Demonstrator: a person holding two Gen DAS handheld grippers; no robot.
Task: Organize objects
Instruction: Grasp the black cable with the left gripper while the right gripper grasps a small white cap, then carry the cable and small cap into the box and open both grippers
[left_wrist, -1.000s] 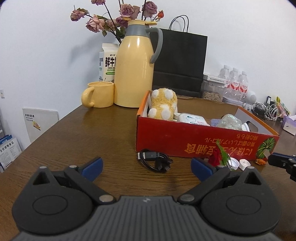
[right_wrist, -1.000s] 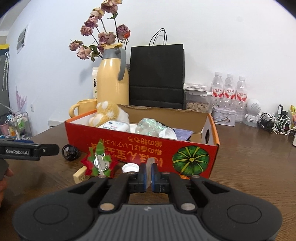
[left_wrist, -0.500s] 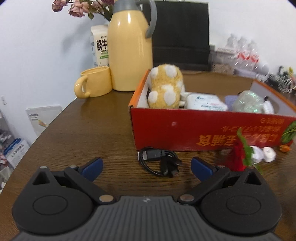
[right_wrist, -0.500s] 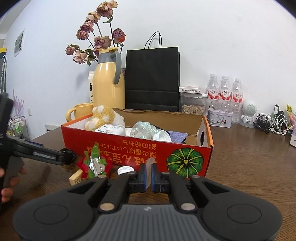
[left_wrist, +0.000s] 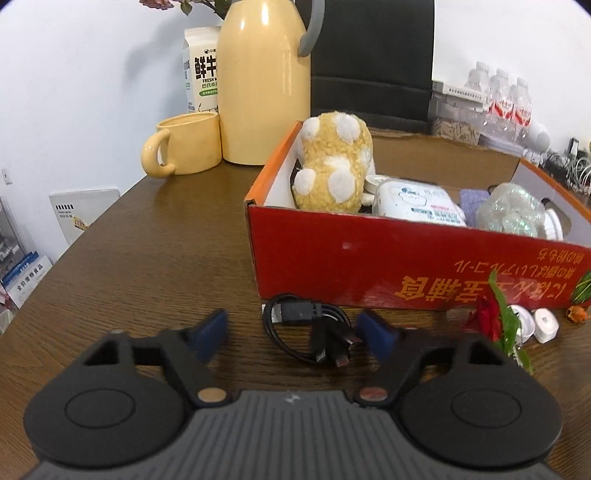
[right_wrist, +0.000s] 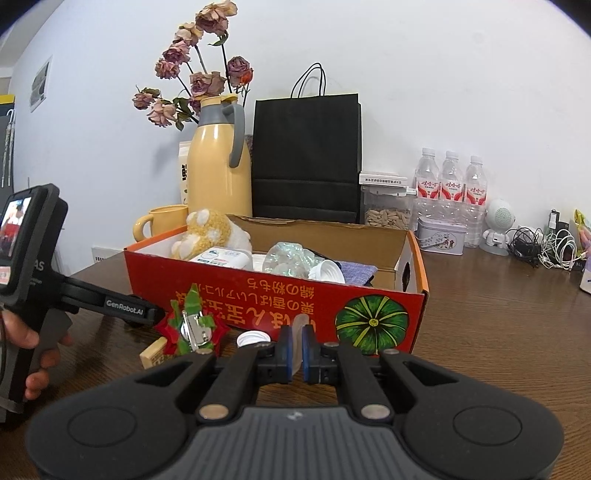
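Note:
A coiled black cable (left_wrist: 314, 332) lies on the wooden table in front of the red cardboard box (left_wrist: 406, 266). My left gripper (left_wrist: 293, 330) reaches down around the coil. Its jaws are closing with the cable between the blue pads (left_wrist: 212, 328), which stand clear of it. The box holds a yellow spotted plush toy (left_wrist: 332, 166), a wipes pack (left_wrist: 413, 203) and a crumpled clear bottle (left_wrist: 509, 210). My right gripper (right_wrist: 294, 347) is shut on a thin translucent piece, close to the box front (right_wrist: 277, 299). A red and green bow (right_wrist: 192, 325) lies beside it.
White caps (left_wrist: 543, 325) and a small wooden block (right_wrist: 153, 352) lie by the box. A yellow thermos (left_wrist: 262, 81), mug (left_wrist: 184, 147) and black paper bag (right_wrist: 306, 155) stand behind. Water bottles (right_wrist: 450, 184) and loose cords (right_wrist: 543, 247) sit at the back right. The table edge runs along the left.
My left gripper has moved forward and tilted down over the black cable, and its jaws have narrowed around it. The right gripper has stayed still and shut.

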